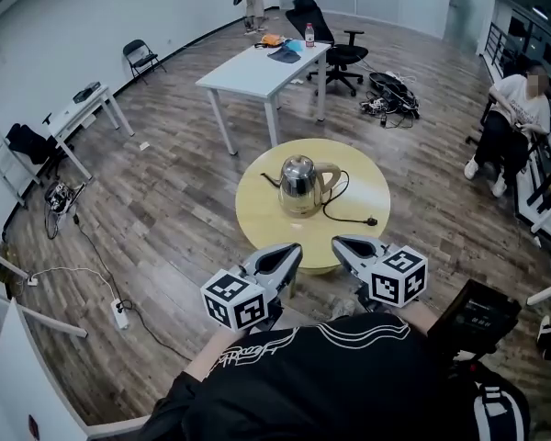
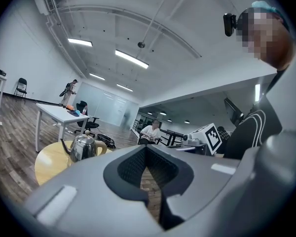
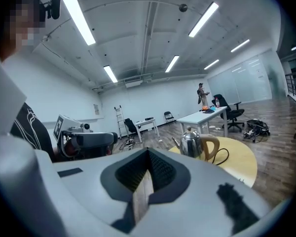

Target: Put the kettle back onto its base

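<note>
A shiny steel kettle with a tan handle stands upright in the middle of the round yellow table. A black cord runs from under it to a plug lying on the tabletop. What it stands on is hidden beneath it. My left gripper and right gripper hover side by side at the table's near edge, both shut and empty, well short of the kettle. The kettle shows left of the left gripper in the left gripper view. In the right gripper view the kettle sits right of the right gripper.
A white table and a black office chair stand beyond the round table. A person sits at the far right. Cables and a power strip lie on the wooden floor. A black device is at my right.
</note>
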The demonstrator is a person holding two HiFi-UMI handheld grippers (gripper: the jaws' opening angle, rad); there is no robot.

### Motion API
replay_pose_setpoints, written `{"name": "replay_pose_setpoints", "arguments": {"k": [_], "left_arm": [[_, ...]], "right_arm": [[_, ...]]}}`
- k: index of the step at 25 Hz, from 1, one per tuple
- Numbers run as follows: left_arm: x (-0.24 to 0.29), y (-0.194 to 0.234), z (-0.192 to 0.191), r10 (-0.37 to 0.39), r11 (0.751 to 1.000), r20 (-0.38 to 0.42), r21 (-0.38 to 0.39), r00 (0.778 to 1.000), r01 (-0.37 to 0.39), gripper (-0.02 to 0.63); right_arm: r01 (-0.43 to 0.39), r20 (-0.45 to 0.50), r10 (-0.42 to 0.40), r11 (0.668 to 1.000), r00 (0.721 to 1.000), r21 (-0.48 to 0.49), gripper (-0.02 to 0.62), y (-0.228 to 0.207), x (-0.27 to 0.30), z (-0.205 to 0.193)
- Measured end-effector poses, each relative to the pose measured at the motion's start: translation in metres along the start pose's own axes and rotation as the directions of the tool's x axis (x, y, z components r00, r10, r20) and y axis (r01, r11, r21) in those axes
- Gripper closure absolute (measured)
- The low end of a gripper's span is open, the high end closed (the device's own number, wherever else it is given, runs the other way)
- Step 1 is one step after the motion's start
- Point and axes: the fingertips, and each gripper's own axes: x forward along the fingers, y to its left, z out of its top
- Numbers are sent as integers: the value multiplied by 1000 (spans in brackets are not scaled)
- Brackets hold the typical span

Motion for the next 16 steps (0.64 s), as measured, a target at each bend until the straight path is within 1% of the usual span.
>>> {"name": "replay_pose_setpoints", "arguments": {"k": [11,16], "left_arm": [[-1,-9,-8,0,1000,-8,1,1000,0,600],[-8,-15,-11,-4,1000,-4,-9,1000,4,600]], "right_arm": [[11,-27,-11,1000,1000,15,589,2,-7,-16],[5,-31,-5,1000,1000,12,589,11,-9,-21]]}}
